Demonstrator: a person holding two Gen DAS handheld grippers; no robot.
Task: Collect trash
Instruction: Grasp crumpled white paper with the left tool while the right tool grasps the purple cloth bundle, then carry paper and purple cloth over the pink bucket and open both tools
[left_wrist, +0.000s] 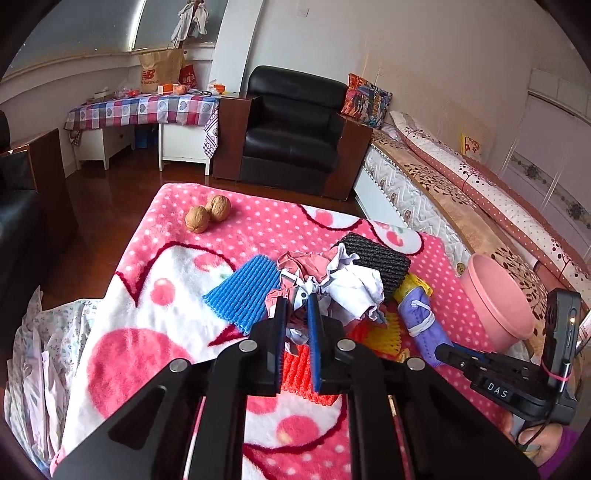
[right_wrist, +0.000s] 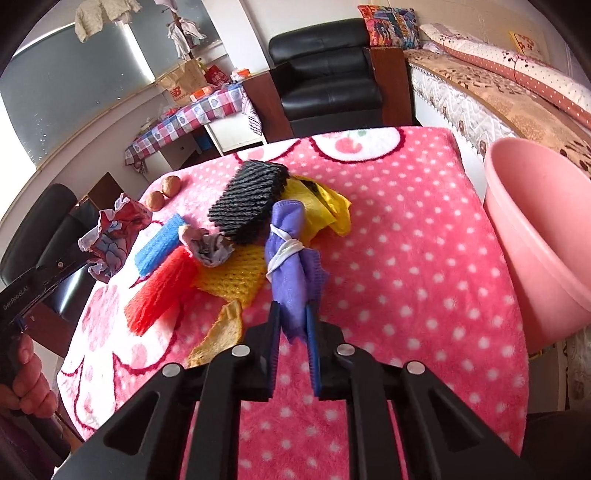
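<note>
My left gripper (left_wrist: 297, 301) is shut on a crumpled red-and-white paper wad (left_wrist: 325, 277) and holds it above the pink blanket; the wad also shows in the right wrist view (right_wrist: 114, 236). My right gripper (right_wrist: 293, 314) is shut on the end of a purple cloth roll (right_wrist: 291, 258) tied with a white band, also seen in the left wrist view (left_wrist: 419, 314). On the blanket lie blue (right_wrist: 159, 245), red (right_wrist: 162, 291), yellow (right_wrist: 232, 277) and black (right_wrist: 249, 201) foam nets, a small crumpled paper (right_wrist: 208, 245) and a yellow bag (right_wrist: 325, 210).
A pink plastic bin (right_wrist: 543, 236) stands at the table's right edge, also in the left wrist view (left_wrist: 498, 295). Two walnuts (left_wrist: 208, 213) lie at the far left of the polka-dot blanket (right_wrist: 406, 258). A bread-like crust (right_wrist: 218, 339) lies near my right gripper. A black armchair (left_wrist: 291, 129) and a bed stand beyond.
</note>
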